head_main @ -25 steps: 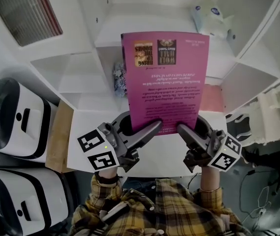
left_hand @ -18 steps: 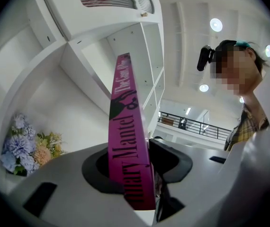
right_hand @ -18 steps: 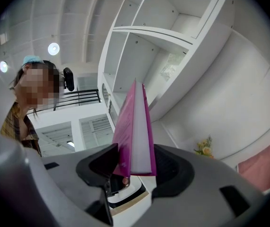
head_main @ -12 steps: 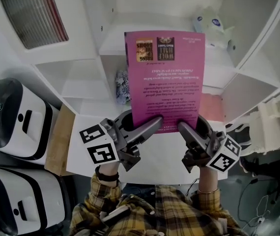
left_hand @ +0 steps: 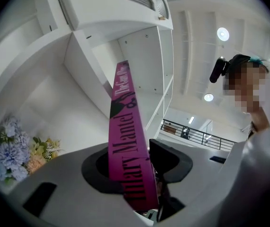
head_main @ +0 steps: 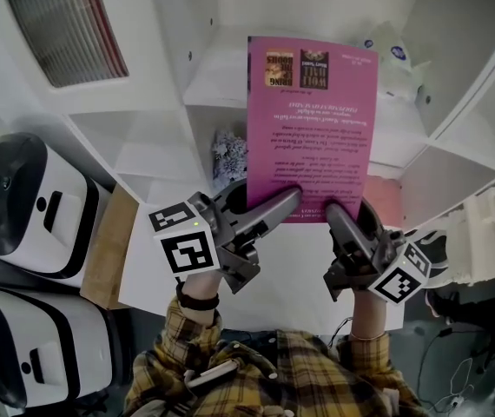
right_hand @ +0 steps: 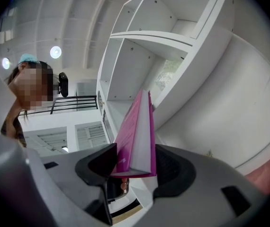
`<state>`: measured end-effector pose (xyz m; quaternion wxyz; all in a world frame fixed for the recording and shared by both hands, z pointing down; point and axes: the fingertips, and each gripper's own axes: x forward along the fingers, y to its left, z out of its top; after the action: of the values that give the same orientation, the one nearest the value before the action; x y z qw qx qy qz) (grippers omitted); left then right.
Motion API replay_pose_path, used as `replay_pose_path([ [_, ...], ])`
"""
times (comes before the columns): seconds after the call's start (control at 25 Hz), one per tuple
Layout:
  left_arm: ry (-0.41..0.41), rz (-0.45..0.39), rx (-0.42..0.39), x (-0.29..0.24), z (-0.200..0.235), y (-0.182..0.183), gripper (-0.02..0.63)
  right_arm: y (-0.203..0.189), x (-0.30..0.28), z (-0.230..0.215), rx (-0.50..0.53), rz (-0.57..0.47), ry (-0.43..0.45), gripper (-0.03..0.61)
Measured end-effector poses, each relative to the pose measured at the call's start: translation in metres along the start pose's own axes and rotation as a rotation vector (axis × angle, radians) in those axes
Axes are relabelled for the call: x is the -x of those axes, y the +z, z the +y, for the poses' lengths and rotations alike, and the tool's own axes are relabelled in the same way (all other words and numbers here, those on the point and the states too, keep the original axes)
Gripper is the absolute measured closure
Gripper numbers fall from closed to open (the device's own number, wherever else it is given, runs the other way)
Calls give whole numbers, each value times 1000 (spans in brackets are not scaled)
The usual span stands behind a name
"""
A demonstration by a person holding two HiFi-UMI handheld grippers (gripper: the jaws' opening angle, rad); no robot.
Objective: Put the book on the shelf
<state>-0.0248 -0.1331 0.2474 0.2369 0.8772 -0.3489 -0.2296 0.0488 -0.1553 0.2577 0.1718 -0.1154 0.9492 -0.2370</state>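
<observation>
A pink paperback book point(head_main: 313, 129) stands upright in front of the white shelf point(head_main: 221, 76), back cover toward me, print upside down. My left gripper point(head_main: 287, 200) is shut on its lower left edge. In the left gripper view the spine point(left_hand: 125, 141) runs up between the jaws of that gripper point(left_hand: 142, 174). My right gripper point(head_main: 333, 208) holds the lower right edge. In the right gripper view the page edge of the book point(right_hand: 137, 141) sits between the jaws of the gripper point(right_hand: 132, 167). Those jaws are opening, and both pads still touch the covers.
A patterned object point(head_main: 228, 153) sits in a cubby left of the book. A white packet point(head_main: 395, 55) lies on the upper right shelf. White appliances point(head_main: 30, 207) stand at the left beside a wooden board point(head_main: 108, 250). Flowers point(left_hand: 12, 145) show in the left gripper view.
Both grippers have carried the book up and to the right, closer to the shelf opening. The book stays upright between them.
</observation>
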Motion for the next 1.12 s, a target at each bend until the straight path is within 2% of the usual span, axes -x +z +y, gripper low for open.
replay_pose_path([
  [0.16,10,8,-12,0,1,0,433,-1,0,-1,13,-17,1,342],
  [0.32,-14,-24,-16,-1,3,1,433,-1,0,-1,61,-40,11,337],
  [0.48,-47,-50,-24,-1,7,0,433,-5,1,-1,165,-39,13,321],
  [0.72,-60,-100,10,-4,8,0,437,-5,25,-1,347,-76,-7,281],
  [0.84,-69,-84,12,-5,9,0,437,-19,34,0,504,-22,-31,265],
  [1.0,-67,-62,-7,-5,10,-1,437,-34,29,-4,794,40,-166,261],
  [1.12,-60,-52,-2,-6,8,0,437,-29,23,-2,895,6,-221,261],
])
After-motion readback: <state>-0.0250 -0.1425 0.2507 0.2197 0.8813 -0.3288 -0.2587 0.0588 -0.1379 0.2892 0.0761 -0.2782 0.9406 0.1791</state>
